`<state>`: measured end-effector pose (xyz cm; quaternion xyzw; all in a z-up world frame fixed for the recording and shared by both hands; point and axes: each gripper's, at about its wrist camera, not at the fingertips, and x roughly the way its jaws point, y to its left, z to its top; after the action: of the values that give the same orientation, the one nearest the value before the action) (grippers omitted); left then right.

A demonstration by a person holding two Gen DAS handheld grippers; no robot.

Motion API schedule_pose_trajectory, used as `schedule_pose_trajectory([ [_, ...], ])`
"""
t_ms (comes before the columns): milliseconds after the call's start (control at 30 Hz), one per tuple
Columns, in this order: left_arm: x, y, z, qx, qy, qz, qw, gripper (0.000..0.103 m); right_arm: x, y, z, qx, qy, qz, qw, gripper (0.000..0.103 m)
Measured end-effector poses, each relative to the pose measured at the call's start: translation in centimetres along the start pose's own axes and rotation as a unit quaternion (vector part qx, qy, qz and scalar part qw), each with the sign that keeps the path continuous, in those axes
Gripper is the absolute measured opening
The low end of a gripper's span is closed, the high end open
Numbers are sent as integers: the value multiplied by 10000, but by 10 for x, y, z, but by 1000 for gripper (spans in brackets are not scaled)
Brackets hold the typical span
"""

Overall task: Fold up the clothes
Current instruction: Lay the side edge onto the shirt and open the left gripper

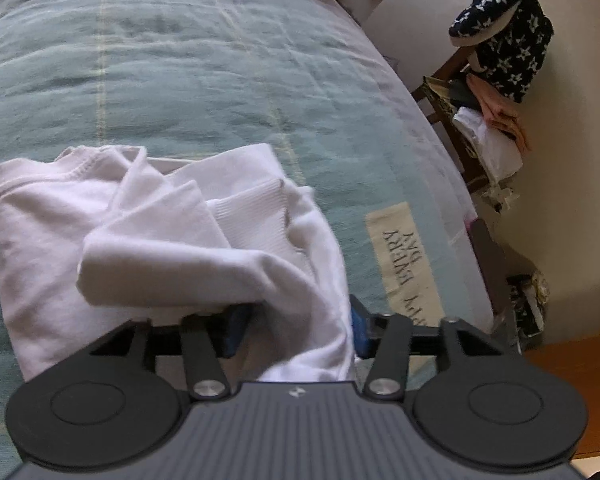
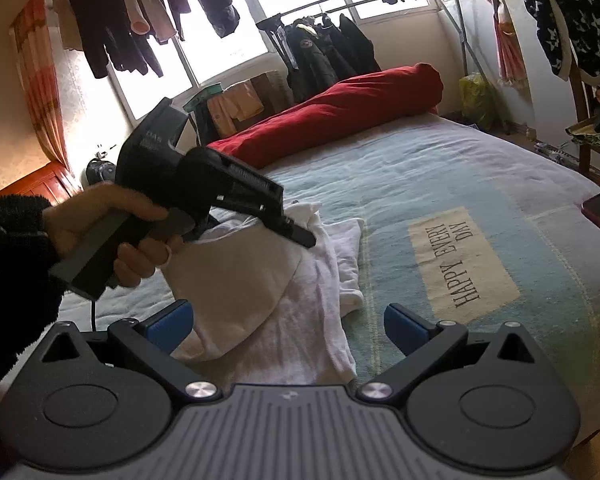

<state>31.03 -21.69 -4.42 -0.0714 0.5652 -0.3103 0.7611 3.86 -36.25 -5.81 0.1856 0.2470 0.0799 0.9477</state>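
A white sweatshirt (image 1: 148, 232) lies bunched on the light-blue bedspread (image 1: 180, 60). My left gripper (image 1: 296, 328) has its blue pads around a fold of the sweatshirt and lifts that part. In the right wrist view the left gripper (image 2: 296, 232) shows from the side, held by a hand, pressed into the white sweatshirt (image 2: 284, 300). My right gripper (image 2: 288, 324) is open and hovers just above the sweatshirt's near edge, its blue fingers (image 2: 168, 324) wide apart and holding nothing.
A "HAPPY EVERY DAY" patch (image 2: 460, 264) lies right of the garment. A red bolster (image 2: 332, 112) lies at the bed's far end. A chair with piled clothes and a star-print garment (image 1: 504, 40) stands right of the bed. Clothes racks (image 2: 324, 40) line the window.
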Motion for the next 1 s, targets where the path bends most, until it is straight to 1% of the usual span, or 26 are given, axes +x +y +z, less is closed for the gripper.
schedule_pose_trajectory([
  [333, -13, -25, 10, 289, -94, -174, 9994, 68, -2, -1, -1, 7, 2, -22, 10000, 103],
  [400, -15, -33, 12, 401, -89, -103, 9991, 68, -2, 0, -2, 14, -3, -33, 10000, 103],
  [500, -19, -37, 12, 438, -91, -204, 9988, 69, -3, 0, -2, -4, -14, -36, 10000, 103],
  [700, -32, -37, 8, 541, -220, -359, 9976, 70, -1, 0, -2, 15, 9, -31, 10000, 103],
  [733, -35, -36, 7, 574, -255, -337, 9975, 71, 0, 0, -2, 15, 17, -28, 10000, 103],
  [800, -42, -32, 4, 648, -394, -171, 9970, 71, 1, 1, -2, 2, 37, -23, 10000, 103],
  [867, -52, -28, -6, 907, -603, 22, 9940, 71, 0, 1, -2, -31, 42, -21, 10000, 103],
  [933, -60, -25, -26, 1336, -774, 286, 9876, 72, -1, 1, -2, -59, 27, -35, 10000, 103],
  [1000, -67, -20, -52, 1724, -856, 545, 9798, 76, -3, -2, -2, -52, 15, -68, 10000, 103],
])
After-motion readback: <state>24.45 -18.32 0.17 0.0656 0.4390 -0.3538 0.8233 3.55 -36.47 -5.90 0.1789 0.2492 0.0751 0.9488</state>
